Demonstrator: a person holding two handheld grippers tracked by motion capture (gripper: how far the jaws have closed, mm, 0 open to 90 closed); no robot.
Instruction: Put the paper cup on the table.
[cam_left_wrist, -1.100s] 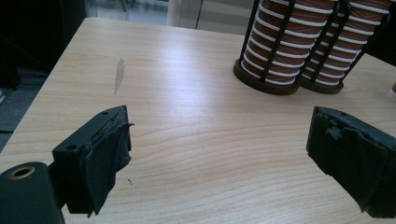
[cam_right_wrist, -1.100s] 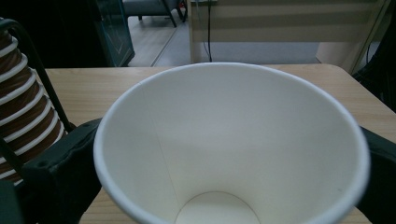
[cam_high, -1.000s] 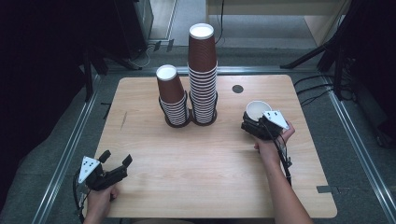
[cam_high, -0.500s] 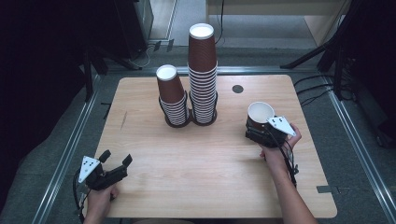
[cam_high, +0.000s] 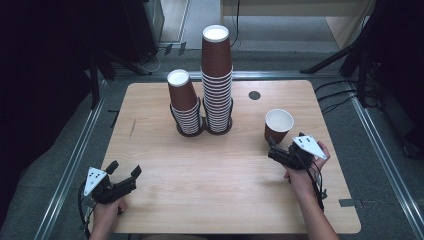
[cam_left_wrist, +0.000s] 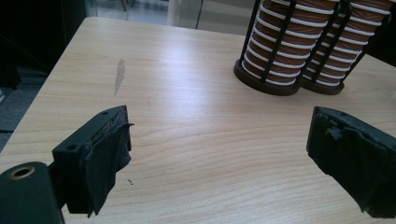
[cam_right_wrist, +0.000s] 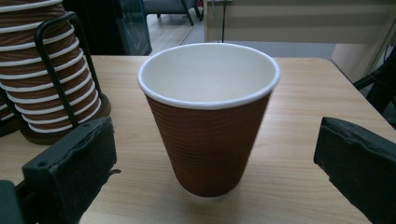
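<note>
Single brown ribbed paper cup (cam_high: 278, 125) with white rim and lining: stands upright, mouth up, long axis vertical, right of centre in the high view, on the light wooden table (cam_high: 220, 200).

Right tool (cam_high: 276, 152): just below the cup in the high view, jaws spread wide and empty; in the right gripper view the cup (cam_right_wrist: 208, 116) stands between and beyond the jaws, untouched.

Two stacks of inverted brown cups in black wire holders (cam_high: 202, 107): upper centre, bases up, right stack taller.

Left tool (cam_high: 123, 175): lower left, jaws released, over bare table (cam_left_wrist: 205, 140).
</note>
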